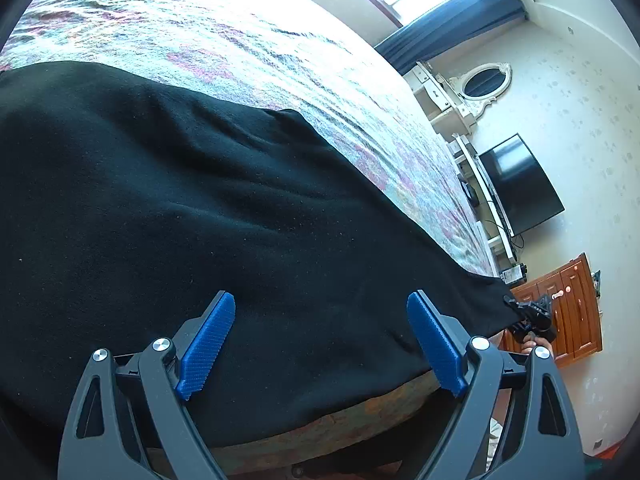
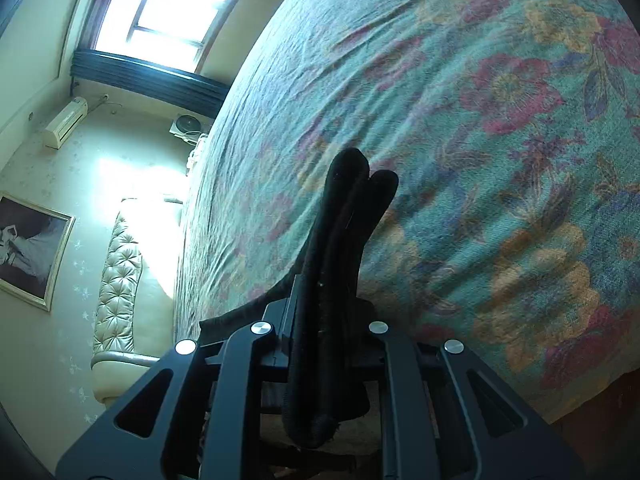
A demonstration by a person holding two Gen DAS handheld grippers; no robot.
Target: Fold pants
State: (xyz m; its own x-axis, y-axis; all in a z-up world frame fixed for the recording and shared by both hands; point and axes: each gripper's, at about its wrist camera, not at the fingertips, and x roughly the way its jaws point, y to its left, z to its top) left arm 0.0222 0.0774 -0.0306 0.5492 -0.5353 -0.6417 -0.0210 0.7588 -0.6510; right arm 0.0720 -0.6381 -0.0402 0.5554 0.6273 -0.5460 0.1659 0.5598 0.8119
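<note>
Black pants [image 1: 208,208] lie spread on a floral bedspread [image 1: 248,52] and fill most of the left wrist view. My left gripper [image 1: 320,344] is open, its blue pads [image 1: 208,344] just above the near part of the cloth, touching nothing. My right gripper [image 2: 326,320] is shut on a bunched edge of the pants [image 2: 344,216], which stands up between the jaws over the bedspread [image 2: 480,120]. The right gripper also shows in the left wrist view [image 1: 528,316], at the far right corner of the pants.
The bed's near edge [image 1: 320,428] runs under my left gripper. A wall TV [image 1: 520,188], a white vanity [image 1: 460,92] and a wooden cabinet [image 1: 560,308] stand beyond the bed. A tufted headboard [image 2: 116,288] and a window [image 2: 168,4] show in the right wrist view.
</note>
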